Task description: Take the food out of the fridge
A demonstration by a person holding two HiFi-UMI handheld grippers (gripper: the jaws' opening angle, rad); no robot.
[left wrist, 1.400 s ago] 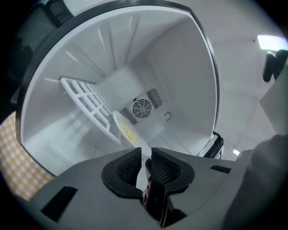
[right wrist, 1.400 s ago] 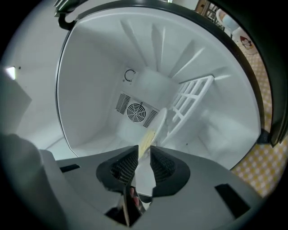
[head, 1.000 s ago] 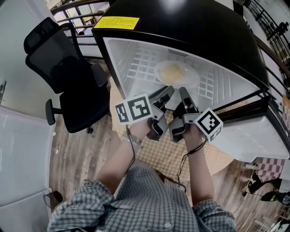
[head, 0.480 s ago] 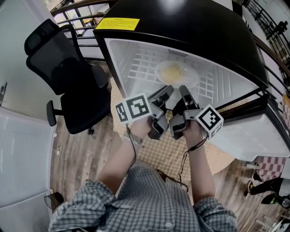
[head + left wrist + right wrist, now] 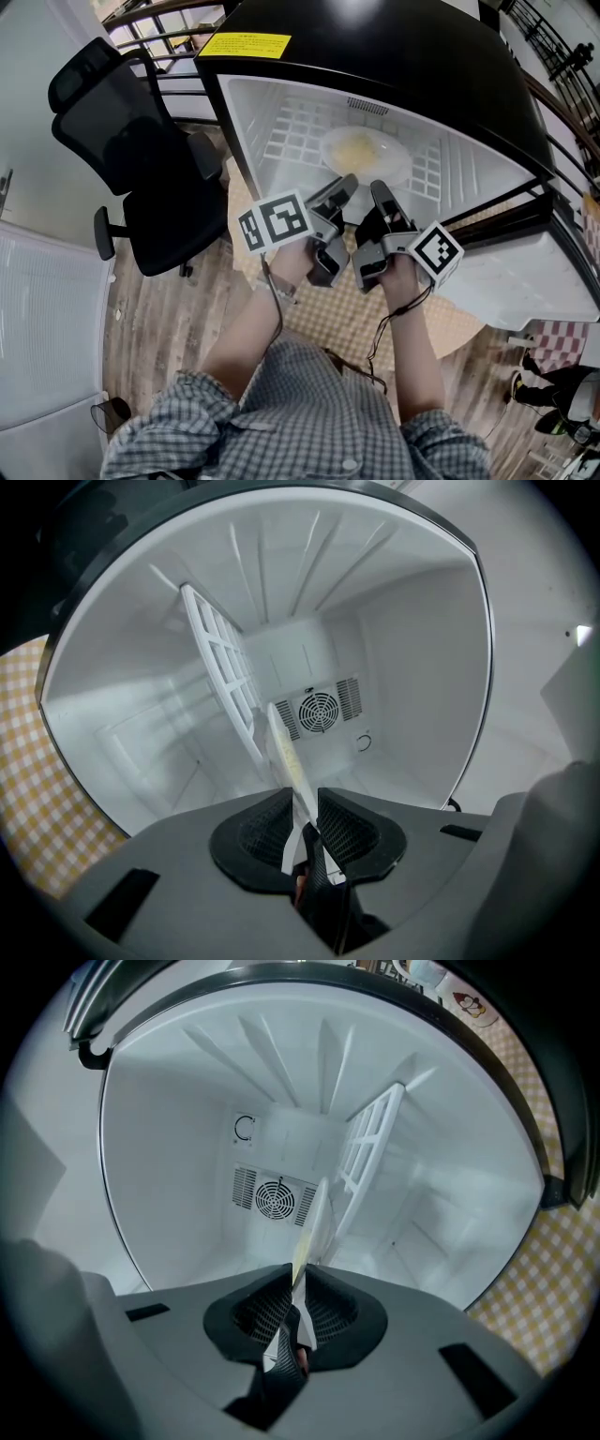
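Observation:
A white plate (image 5: 366,153) of pale yellow food lies on the white wire shelf (image 5: 281,141) inside the open black fridge (image 5: 394,56). My left gripper (image 5: 343,186) and right gripper (image 5: 380,190) reach in side by side, and each is shut on the plate's near rim. In the left gripper view the plate (image 5: 284,747) shows edge-on, pinched between the dark pads of the gripper (image 5: 305,813). The right gripper view shows the same: the plate's rim (image 5: 314,1222) runs into the closed gripper (image 5: 298,1293).
A black office chair (image 5: 141,159) stands left of the fridge. The fridge door (image 5: 525,281) hangs open at the right. A yellow checked cloth (image 5: 347,319) lies below the grippers. A round fan grille (image 5: 319,710) sits in the fridge's back wall.
Both grippers keep their hold on the plate's rim in the same place; their marker cubes have rolled only slightly.

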